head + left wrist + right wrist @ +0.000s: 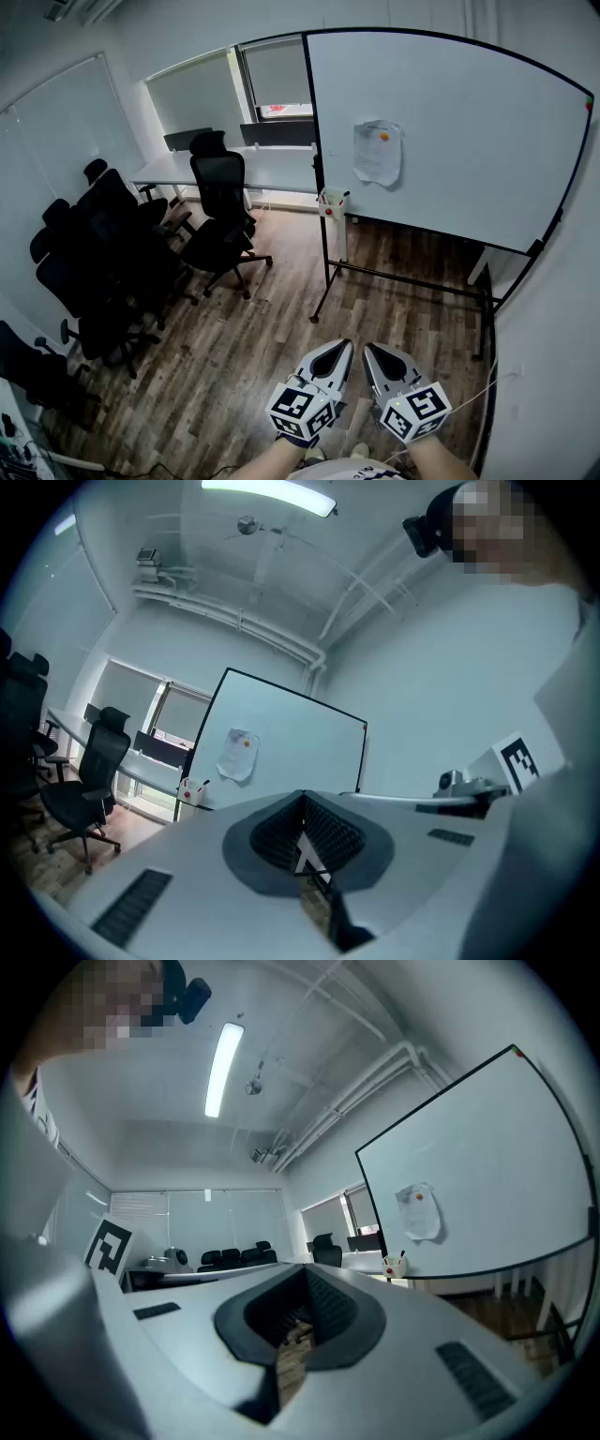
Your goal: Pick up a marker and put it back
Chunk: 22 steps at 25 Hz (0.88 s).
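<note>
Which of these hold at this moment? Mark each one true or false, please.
1. The left gripper and right gripper are both shut and empty. True.
2. A sheet of paper hangs on the whiteboard. True.
3. The white marker holder lies on the floor. False: the holder sits at the whiteboard's lower left corner.
4. The black office chairs stand right of the whiteboard. False: the chairs stand to its left in the head view.

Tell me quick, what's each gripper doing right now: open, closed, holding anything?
Left gripper: closed, jaws together, holding nothing.
Right gripper: closed, jaws together, holding nothing.
</note>
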Available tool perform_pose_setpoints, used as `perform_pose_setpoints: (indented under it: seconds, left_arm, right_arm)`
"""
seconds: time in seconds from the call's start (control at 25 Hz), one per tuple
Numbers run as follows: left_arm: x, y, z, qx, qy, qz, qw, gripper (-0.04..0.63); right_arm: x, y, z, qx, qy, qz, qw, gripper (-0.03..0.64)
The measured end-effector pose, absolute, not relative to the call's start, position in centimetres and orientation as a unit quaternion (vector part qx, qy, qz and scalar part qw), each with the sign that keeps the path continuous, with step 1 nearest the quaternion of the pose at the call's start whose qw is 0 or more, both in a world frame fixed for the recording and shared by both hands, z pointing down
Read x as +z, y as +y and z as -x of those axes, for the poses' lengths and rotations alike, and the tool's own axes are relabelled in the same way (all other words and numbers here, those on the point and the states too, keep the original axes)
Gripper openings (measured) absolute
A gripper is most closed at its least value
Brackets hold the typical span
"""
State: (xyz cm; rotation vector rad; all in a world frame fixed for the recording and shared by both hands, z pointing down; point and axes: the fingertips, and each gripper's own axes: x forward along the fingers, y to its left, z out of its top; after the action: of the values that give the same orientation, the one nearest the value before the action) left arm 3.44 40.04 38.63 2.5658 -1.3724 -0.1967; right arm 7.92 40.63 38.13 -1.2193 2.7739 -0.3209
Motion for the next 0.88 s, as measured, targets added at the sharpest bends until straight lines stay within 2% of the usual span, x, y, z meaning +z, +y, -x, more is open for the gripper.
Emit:
perform_pose_setpoints:
  seconds: [0.88]
  left_arm:
    - [38.8,38.7,-4.5,-0.059,-0.474,-0.872,0.104,0.011]
  right_arm:
    - [37.5,39.6,-9.4,-0.117,0.913,0.383,0.073,0.012]
